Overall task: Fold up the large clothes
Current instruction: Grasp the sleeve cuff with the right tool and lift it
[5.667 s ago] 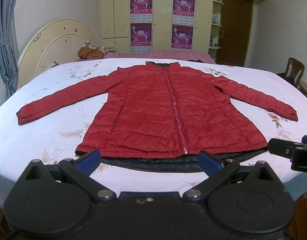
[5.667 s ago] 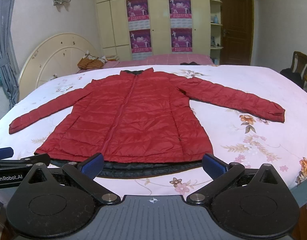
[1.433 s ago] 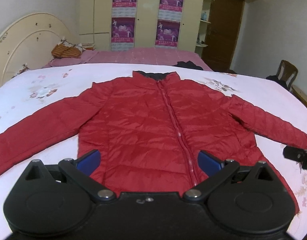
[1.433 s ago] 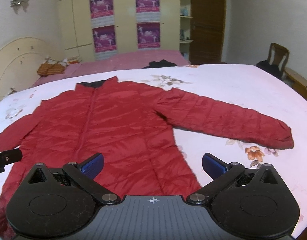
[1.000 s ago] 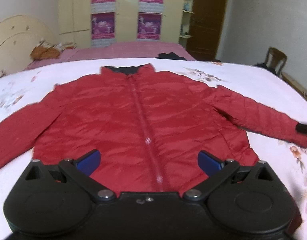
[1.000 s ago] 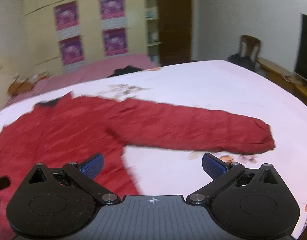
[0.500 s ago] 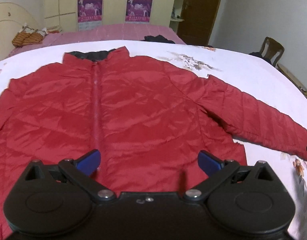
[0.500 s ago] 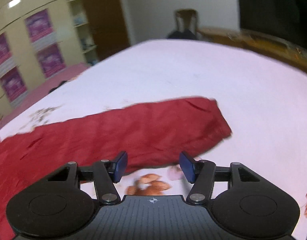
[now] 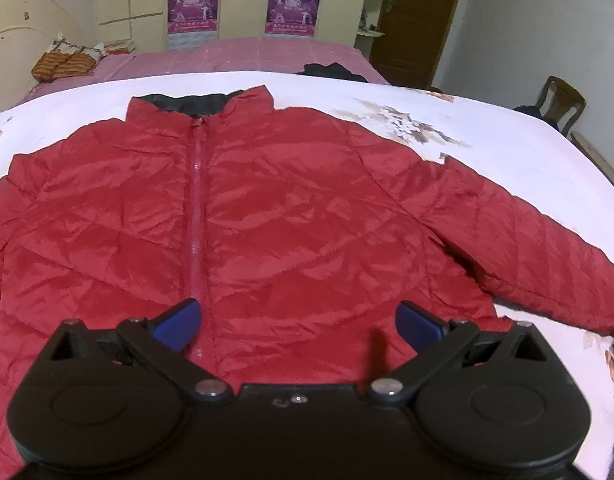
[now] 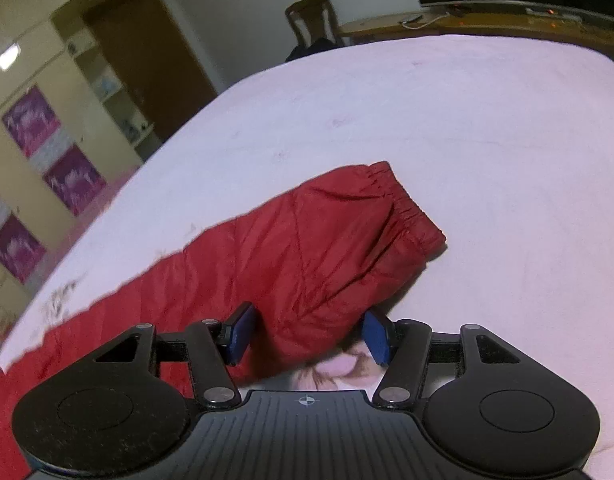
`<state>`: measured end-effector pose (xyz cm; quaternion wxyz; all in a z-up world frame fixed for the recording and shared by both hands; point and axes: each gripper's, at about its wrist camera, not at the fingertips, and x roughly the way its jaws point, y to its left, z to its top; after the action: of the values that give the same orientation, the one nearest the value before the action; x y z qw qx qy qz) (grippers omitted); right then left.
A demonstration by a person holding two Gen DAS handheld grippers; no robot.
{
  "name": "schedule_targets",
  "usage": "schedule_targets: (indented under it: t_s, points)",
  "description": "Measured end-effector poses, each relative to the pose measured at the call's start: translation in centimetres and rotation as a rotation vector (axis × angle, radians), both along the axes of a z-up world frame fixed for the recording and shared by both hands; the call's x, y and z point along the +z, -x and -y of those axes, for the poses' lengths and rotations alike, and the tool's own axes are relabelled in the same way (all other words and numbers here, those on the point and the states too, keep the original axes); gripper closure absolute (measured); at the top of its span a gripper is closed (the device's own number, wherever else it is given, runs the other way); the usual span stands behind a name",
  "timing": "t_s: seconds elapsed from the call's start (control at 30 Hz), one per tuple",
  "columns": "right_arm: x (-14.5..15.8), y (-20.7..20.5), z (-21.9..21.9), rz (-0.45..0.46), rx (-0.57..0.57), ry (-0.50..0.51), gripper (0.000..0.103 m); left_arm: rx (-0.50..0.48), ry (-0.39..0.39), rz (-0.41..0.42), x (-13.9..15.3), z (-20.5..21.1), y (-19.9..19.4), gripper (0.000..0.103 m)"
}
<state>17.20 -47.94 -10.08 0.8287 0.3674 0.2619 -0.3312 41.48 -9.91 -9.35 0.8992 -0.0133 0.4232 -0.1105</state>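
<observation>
**Red down jacket flat on bed; right claw straddling a sleeve end, left claw over the body**

Red quilted down jacket (image 9: 291, 216) lies front-up and zipped on the white floral bedsheet (image 9: 487, 128). Collar at the far side, dark lining showing inside it. Zipper (image 9: 195, 216) runs near-to-far, left of centre in the left wrist view. One sleeve (image 9: 547, 240) stretches out to the right across the sheet, its end at the right edge of that view.

Left gripper (image 9: 297, 322): blue pads wide apart, nothing between them. It sits above the jacket's lower front, left pad just right of the zipper. Contact with the fabric cannot be told.

Right gripper (image 10: 309, 338): blue pads partly closed in, one on each side of the sleeve (image 10: 307, 256) close to its elasticated cuff (image 10: 407, 208). Left pad lies against or just beside the fabric; right pad stands off the sleeve edge with floral sheet showing near it. Not clamped. Cuff lies flat on the sheet, pointing far-right in this view; the sleeve runs back to the near left.

Background, left wrist view: second bed with pink cover (image 9: 243, 56) beyond the white one, cream wardrobe with purple posters (image 9: 193, 4), brown door (image 9: 419, 20), wooden chair (image 9: 561, 104) at the right.
</observation>
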Motion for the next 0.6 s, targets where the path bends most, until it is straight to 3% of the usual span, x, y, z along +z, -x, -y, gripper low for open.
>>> schedule_targets:
  t_s: [0.03, 0.13, 0.23, 0.43, 0.6]
  points:
    - [0.0, -0.1, 0.1, 0.003, -0.002, 0.006, 0.073, 0.003, 0.002, 0.002, 0.0, -0.1, -0.1, 0.0]
    - [0.6, -0.8, 0.0, 0.002, 0.007, 0.054, 0.086, 0.014, -0.004, 0.002, 0.0, -0.5, -0.6, 0.0]
    - [2.4, -2.6, -1.2, 0.015, 0.072, 0.159, 0.093, 0.046, -0.01, -0.003, 0.0, -1.4, -1.0, 0.0]
    - [6.0, -8.1, -5.7, 0.075, 0.279, 0.326, 0.094, 0.147, -0.012, 0.004, 0.7, -4.8, -0.6, 0.0]
    - [7.4, -12.2, -12.4, 0.13, 0.485, 0.372, 0.094, 0.208, -0.015, 0.027, 1.7, -8.7, 0.4, 0.0]
